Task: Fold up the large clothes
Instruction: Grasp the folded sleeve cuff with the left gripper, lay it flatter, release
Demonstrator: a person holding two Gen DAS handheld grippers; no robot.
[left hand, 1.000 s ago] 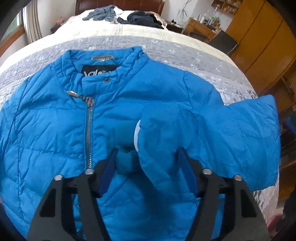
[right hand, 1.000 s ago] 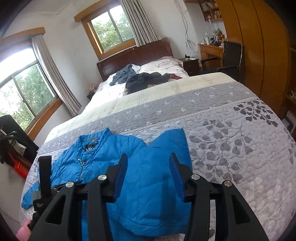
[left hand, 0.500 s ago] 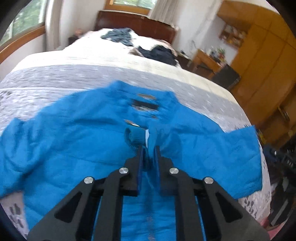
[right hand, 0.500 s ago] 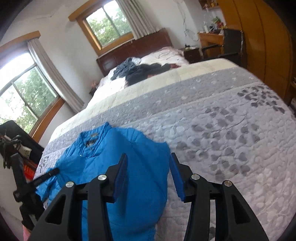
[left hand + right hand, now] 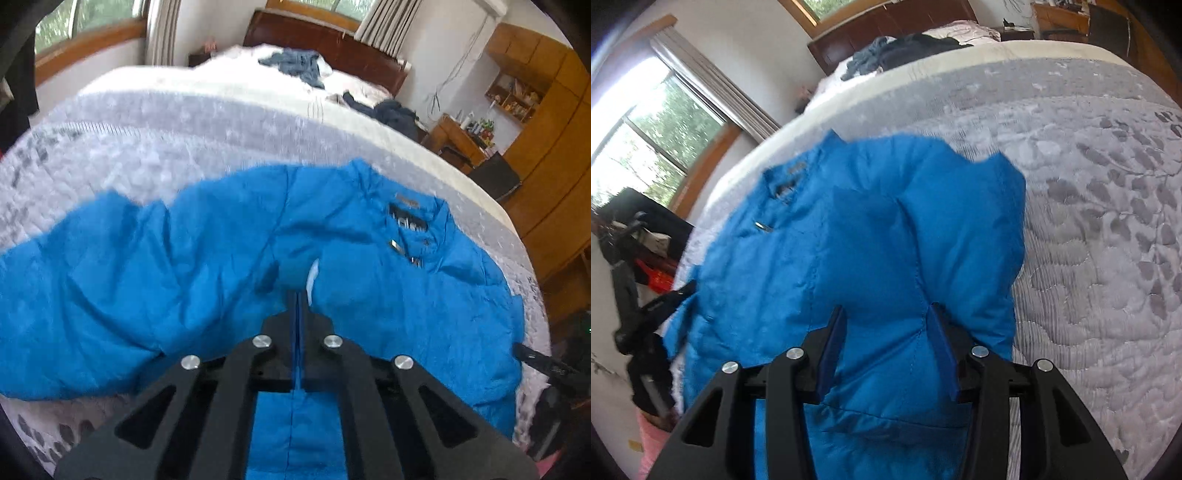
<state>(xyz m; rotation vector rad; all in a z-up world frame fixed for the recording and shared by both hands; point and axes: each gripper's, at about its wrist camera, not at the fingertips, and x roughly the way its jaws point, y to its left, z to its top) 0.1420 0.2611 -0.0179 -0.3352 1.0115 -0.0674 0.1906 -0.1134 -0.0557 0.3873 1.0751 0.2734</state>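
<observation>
Jacket (image 5: 388, 306) cuff (image 5: 295, 275) in left hand-held gripper (image 5: 300, 299)

Daylight pours through wood-framed windows (image 5: 646, 147) with pale curtains (image 5: 713, 96) on the left; a dark headboard (image 5: 325, 40) stands far off, wooden wardrobes (image 5: 554, 147) and a desk (image 5: 458, 140) right, walls white.

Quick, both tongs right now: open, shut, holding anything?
Left tongs: shut on the sleeve cuff of the blue jacket.
Right tongs: open, fingers either side of a jacket fold, gripping nothing.
</observation>
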